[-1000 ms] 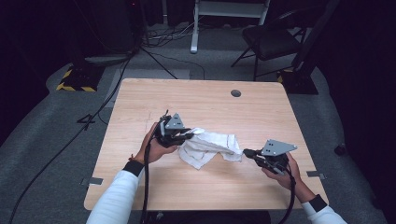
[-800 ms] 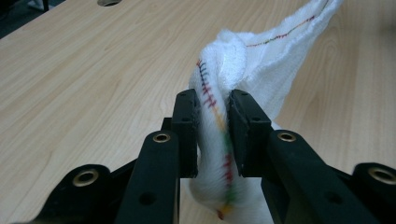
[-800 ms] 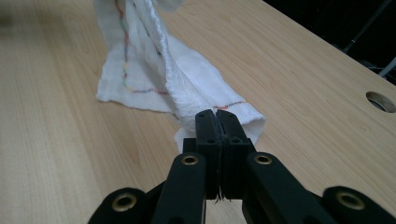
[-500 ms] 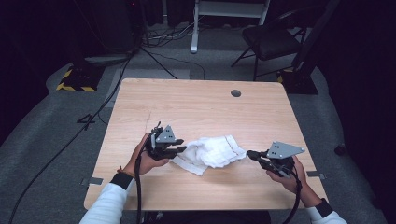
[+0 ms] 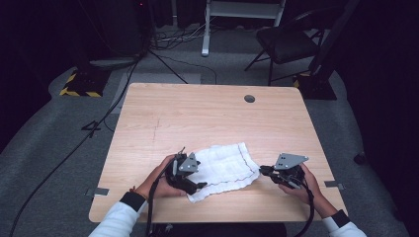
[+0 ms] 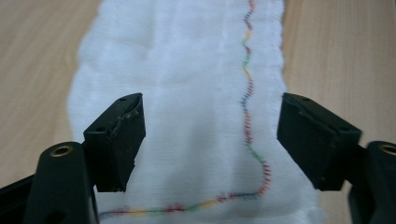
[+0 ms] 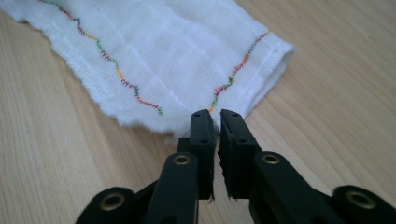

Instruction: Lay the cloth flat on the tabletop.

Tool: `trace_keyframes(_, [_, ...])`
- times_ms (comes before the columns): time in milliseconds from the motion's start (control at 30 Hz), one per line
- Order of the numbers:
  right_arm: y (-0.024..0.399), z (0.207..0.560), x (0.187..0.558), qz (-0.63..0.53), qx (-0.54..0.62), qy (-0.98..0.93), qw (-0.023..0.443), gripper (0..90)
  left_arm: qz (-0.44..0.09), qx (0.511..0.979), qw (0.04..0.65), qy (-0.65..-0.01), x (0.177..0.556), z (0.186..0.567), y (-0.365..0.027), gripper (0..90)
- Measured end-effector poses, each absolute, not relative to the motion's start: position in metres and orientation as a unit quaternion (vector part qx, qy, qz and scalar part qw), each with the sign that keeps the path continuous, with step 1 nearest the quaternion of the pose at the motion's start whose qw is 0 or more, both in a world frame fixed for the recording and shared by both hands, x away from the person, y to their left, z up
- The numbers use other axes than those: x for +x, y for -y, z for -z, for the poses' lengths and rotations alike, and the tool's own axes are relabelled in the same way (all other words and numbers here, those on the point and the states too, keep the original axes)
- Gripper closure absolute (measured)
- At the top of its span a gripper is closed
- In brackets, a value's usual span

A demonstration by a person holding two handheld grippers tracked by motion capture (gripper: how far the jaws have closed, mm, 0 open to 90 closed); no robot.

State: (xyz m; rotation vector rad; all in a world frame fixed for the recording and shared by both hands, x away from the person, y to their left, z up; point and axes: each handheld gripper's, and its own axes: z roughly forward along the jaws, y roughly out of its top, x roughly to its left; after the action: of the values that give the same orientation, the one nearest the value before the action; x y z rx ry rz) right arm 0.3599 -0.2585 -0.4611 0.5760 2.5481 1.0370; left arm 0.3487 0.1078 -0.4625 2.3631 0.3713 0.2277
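A white cloth with a wavy multicoloured stitched border lies spread flat on the wooden table, near the front edge. My left gripper hovers over its near-left end with the jaws wide open, and the cloth lies flat between and below them, not gripped. My right gripper is at the cloth's right corner. In the right gripper view its jaws are pressed almost together over the corner of the cloth, which runs in between them.
A small round grommet hole sits near the table's far edge. Beyond the table stand a dark chair, a white stand and cables on the grey floor. The far half of the tabletop is bare wood.
The cloth went from a crumpled heap to a flat spread. My left gripper moved down toward the front edge and let go of it. The right gripper stayed at the right corner.
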Motion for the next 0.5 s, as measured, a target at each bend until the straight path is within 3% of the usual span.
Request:
trace_keyframes(33, [0.258, 0.461, 0.360, -0.364, 0.202, -0.894, 0.165, 82.0, -0.094, 0.919, 0.357, -0.141, 0.343, 0.466, -0.107, 23.2])
trace_keyframes(167, [0.265, 0.464, 0.360, -0.363, 0.215, -0.892, 0.161, 62.3, -0.085, 0.922, 0.348, -0.145, 0.322, 0.479, -0.111, 25.3])
trace_keyframes(367, [0.268, 0.469, 0.358, -0.373, 0.193, -0.898, 0.133, 53.0, -0.077, 0.926, 0.340, -0.144, 0.312, 0.484, -0.114, 34.6])
trace_keyframes(500, [0.261, 0.478, 0.358, -0.360, 0.172, -0.909, 0.122, 48.7, -0.074, 0.933, 0.323, -0.140, 0.317, 0.489, -0.114, 48.1])
